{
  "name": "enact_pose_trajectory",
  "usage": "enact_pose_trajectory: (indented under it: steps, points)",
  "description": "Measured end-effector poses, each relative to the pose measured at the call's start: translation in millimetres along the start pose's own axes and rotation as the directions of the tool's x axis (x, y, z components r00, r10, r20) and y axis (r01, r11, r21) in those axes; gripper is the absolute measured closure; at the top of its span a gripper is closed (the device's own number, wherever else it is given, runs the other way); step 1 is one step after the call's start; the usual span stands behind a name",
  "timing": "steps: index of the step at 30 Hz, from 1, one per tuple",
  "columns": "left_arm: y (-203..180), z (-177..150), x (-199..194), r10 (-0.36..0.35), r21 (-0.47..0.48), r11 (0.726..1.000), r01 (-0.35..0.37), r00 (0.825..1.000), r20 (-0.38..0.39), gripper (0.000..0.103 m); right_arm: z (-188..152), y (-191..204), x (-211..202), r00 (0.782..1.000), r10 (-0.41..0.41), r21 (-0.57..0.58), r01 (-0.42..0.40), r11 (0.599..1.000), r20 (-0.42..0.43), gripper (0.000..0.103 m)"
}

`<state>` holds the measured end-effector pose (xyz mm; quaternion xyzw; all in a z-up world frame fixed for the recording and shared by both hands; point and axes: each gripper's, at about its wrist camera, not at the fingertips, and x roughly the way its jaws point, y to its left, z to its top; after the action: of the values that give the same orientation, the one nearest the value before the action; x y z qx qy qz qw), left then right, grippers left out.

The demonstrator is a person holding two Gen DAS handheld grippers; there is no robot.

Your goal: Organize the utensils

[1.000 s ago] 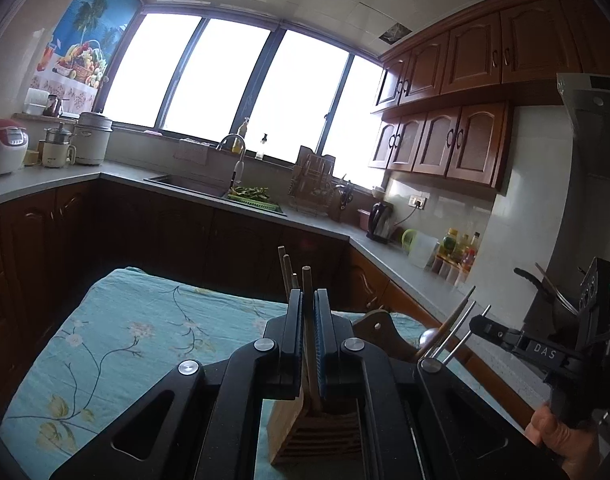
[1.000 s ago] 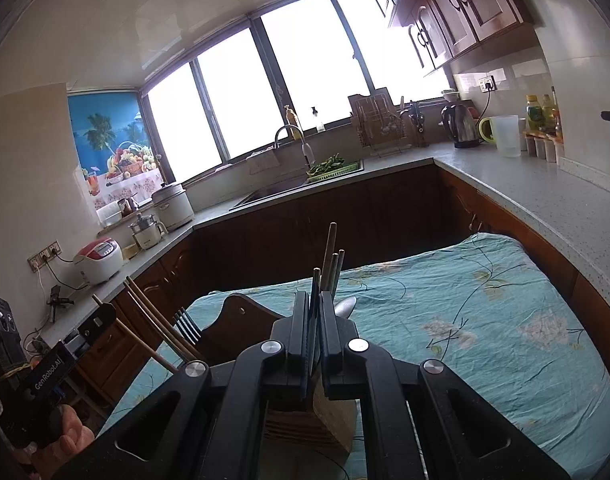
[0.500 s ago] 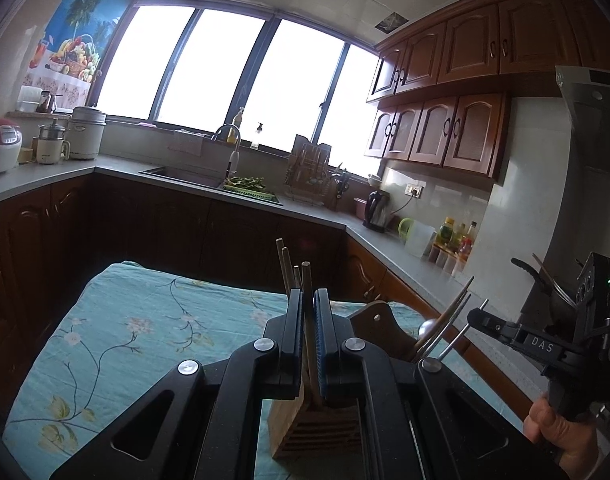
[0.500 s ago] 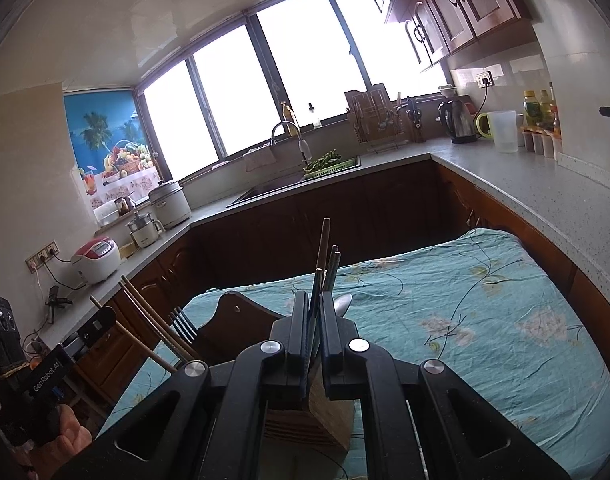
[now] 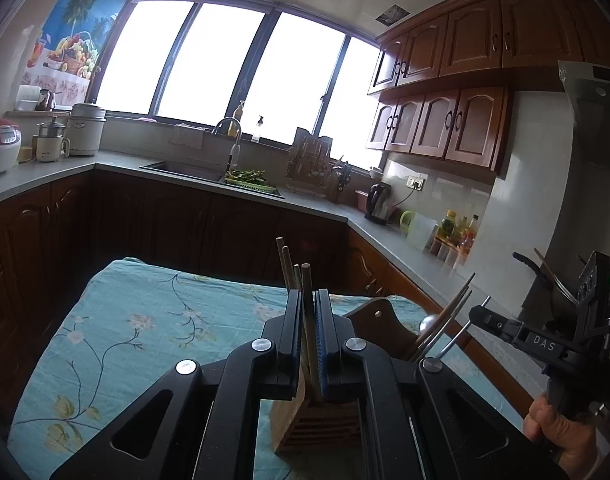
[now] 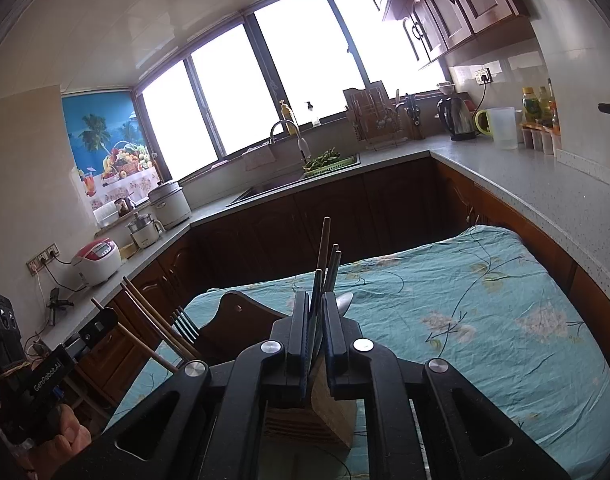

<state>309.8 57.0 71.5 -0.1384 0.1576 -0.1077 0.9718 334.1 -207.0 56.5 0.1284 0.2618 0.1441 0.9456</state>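
We stand in a kitchen with dark wood cabinets and a bright bay window, working over a table (image 5: 117,320) under a teal floral cloth. Our landmark is the wooden utensil holder (image 5: 321,420), which sits on that cloth at the near edge, directly beneath both grippers.

A second ago both pairs of fingers were pressed tight; now both are easing apart. The left gripper (image 5: 309,340) has a wooden chopstick (image 5: 308,312) standing in its narrow gap, rising out of the holder with its fellows, and a sliver of daylight now shows beside it. The right gripper (image 6: 316,334) is opening around a dark, slim utensil handle (image 6: 317,292) that also stands in the holder. The left hand has also lifted slightly, since the window frame sits lower in its view than before. We judge that both pieces have just been seated in the holder and are being released.

The left view shows a spoon and metal handles leaning out to the right of the holder, and the person's hand (image 5: 561,436) on the other tool. The right view alone shows a fork (image 6: 185,322) and more chopsticks (image 6: 153,324) left of the holder, plus a spoon bowl (image 6: 342,302) just behind it.
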Motion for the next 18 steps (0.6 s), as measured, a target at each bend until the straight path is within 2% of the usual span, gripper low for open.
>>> enact_pose_trajectory:
  steps: [1, 3, 7, 8, 9, 12, 13, 15, 18]
  points:
    - [0.3, -1.9, -1.8, 0.001, -0.004, 1.0, -0.001, 1.0, 0.001, 0.092, 0.0, -1.1, -1.7, 1.0, -0.005, 0.007, 0.005, 1.0, 0.004, 0.083]
    - [-0.5, 0.0, -8.0, 0.005, -0.014, 1.0, -0.004, 1.0, 0.018, 0.078, 0.1, -2.7, -6.9, 1.0, 0.0, 0.019, 0.0, 1.0, 0.017, 0.066]
    - [-1.8, -1.5, -20.7, 0.014, -0.02, 1.0, -0.014, 0.999, 0.038, 0.059, 0.8, -4.2, -22.4, 0.998, -0.003, 0.033, 0.001, 0.999, 0.056, 0.053]
    - [-2.0, -4.2, -24.0, 0.024, -0.019, 1.0, -0.024, 0.999, 0.04, 0.049, 0.5, -4.4, -26.4, 0.998, -0.005, 0.037, 0.003, 0.999, 0.063, 0.05]
    - [-2.5, -5.8, -27.7, 0.028, -0.018, 0.999, -0.028, 0.999, 0.043, 0.042, -0.2, -4.3, -30.4, 0.998, -0.004, 0.039, 0.001, 0.999, 0.07, 0.043]
    - [-2.6, -16.8, -37.9, 0.051, -0.016, 0.999, -0.051, 0.998, 0.035, 0.031, -6.9, -3.0, -42.0, 0.996, 0.001, 0.039, -0.005, 0.999, 0.089, 0.02]
    - [-2.4, -20.7, -41.2, 0.055, -0.019, 0.998, -0.054, 0.998, 0.027, 0.03, -10.2, -2.8, -45.0, 0.996, 0.007, 0.039, -0.01, 0.999, 0.09, 0.014]
    - [-3.1, -27.6, -48.0, 0.057, -0.028, 0.998, -0.056, 0.998, 0.01, 0.022, -19.3, -2.1, -50.6, 0.996, 0.021, 0.037, -0.024, 0.999, 0.086, 0.012]
    - [-6.6, -35.1, -60.1, 0.083, -0.027, 0.996, -0.083, 0.996, -0.012, 0.019, -33.3, 0.7, -57.9, 0.997, 0.037, 0.025, -0.039, 0.999, 0.067, 0.009]
